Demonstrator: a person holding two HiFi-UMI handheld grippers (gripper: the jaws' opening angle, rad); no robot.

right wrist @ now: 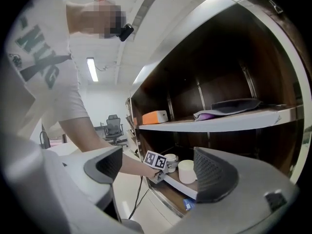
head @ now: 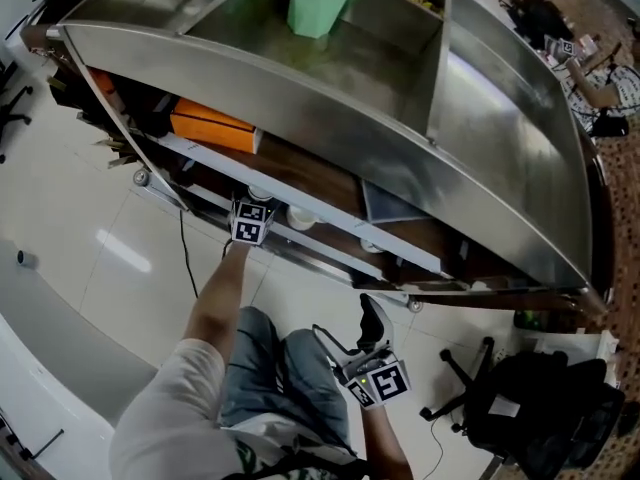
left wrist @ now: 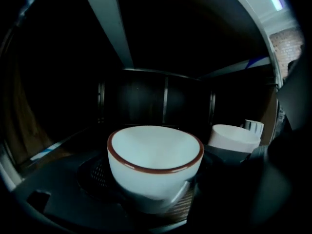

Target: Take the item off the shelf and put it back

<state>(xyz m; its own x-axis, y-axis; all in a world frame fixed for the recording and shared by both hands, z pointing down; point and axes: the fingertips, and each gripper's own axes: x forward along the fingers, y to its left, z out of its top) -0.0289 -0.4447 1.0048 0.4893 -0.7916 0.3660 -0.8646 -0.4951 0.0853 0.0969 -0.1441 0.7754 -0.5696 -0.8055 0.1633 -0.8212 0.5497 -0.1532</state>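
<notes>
A white cup with a brown rim (left wrist: 155,162) sits between the jaws of my left gripper (left wrist: 156,191), just above the wooden board of the dark lower shelf. Both dark pads lie against its sides, so the gripper is shut on it. In the head view the left gripper (head: 250,223) reaches under the shelf edge and its jaws are hidden. The right gripper view shows the same cup (right wrist: 170,161) just behind the left gripper's marker cube (right wrist: 157,160). My right gripper (head: 357,333) hangs low over the person's lap, away from the shelf, open (right wrist: 158,168) with nothing in it.
A second white cup (left wrist: 234,138) stands right of the held one, also seen as a plain white cup (right wrist: 186,171). An orange box (head: 212,128) and a folded cloth (right wrist: 234,106) lie one shelf up. A green container (head: 320,0) stands on the metal top. An office chair (head: 520,398) is at the right.
</notes>
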